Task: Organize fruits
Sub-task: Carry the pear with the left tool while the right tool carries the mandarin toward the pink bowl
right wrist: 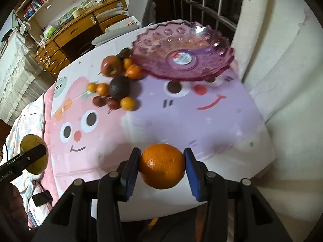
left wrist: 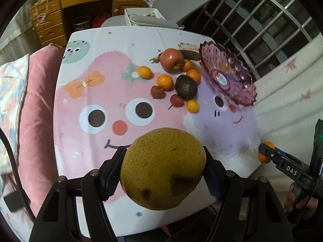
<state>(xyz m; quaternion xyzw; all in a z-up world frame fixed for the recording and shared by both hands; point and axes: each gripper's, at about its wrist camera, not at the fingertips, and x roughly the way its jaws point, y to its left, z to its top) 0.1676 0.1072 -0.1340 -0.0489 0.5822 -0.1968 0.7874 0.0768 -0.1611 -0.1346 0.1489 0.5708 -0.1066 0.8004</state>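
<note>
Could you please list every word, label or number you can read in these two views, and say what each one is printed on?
"DAS": white letters on the black arm of the right gripper, seen in the left wrist view.
Round red, white and blue sticker in the middle of the purple glass fruit bowl: too blurred to read in either view.
Spines of the books on the shelf: too small to read.
</note>
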